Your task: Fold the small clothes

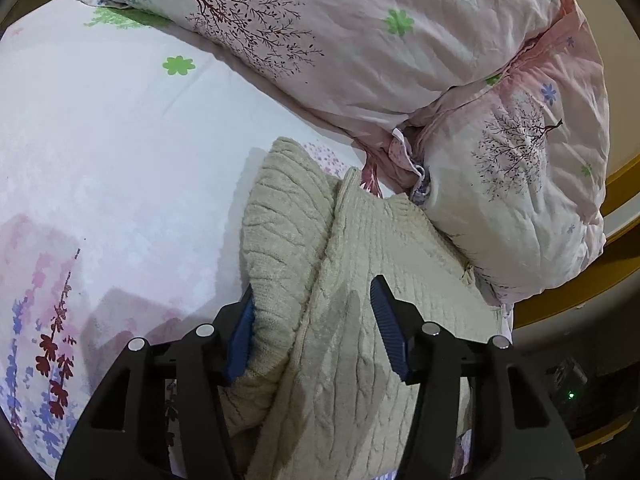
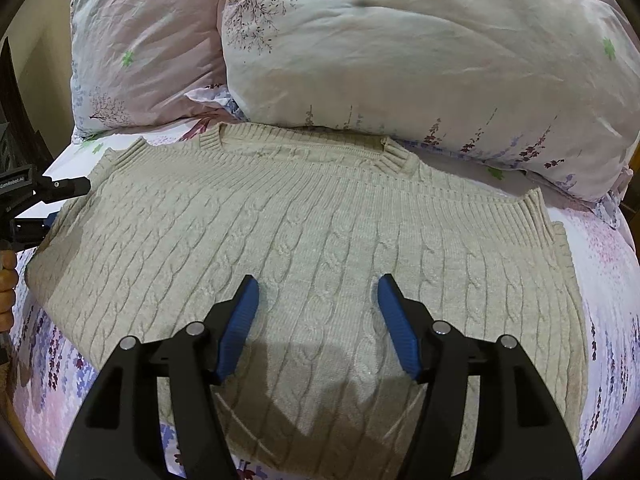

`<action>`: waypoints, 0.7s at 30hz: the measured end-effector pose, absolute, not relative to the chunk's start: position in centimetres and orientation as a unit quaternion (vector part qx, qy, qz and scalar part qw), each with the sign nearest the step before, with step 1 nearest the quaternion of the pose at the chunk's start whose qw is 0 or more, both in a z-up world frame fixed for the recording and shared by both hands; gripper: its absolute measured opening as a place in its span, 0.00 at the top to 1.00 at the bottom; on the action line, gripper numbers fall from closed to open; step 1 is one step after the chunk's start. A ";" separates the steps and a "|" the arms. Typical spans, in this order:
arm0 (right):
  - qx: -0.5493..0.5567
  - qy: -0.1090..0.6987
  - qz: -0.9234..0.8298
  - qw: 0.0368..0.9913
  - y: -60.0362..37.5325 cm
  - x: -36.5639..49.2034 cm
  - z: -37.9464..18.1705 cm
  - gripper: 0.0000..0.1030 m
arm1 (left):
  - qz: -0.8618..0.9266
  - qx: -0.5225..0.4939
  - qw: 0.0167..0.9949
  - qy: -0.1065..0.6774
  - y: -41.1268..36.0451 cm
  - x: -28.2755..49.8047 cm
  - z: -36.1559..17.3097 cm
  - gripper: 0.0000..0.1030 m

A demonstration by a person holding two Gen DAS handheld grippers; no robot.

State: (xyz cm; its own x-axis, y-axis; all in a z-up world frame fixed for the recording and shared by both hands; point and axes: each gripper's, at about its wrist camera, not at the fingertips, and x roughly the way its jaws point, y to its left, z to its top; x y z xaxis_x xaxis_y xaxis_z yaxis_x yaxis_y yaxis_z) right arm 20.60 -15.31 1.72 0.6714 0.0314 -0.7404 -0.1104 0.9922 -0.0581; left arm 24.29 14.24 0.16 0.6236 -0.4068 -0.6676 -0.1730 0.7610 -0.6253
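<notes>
Cream sweater [image 2: 304,248] lies flat on the bedsheet [image 1: 120,152] — both grippers, left gripper [image 1: 312,304] and right gripper [image 2: 318,292], hang over it, jaws apart, gripping nothing.

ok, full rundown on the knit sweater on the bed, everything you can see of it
The sweater is cream cable-knit with ribbed neck and armhole edges; it looks sleeveless. It lies flat on the floral bedsheet, neck toward the pillows, which its top edge meets. In the left wrist view one side edge is rolled up into a fold between the jaws of the left gripper. The right gripper hovers open over the middle.
</notes>
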 end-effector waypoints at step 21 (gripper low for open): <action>-0.059 0.401 0.039 0.913 -15.0 20.5 1.4 0.39 | -0.127 -0.316 0.854 0.393 10.2 24.1 6.6 0.84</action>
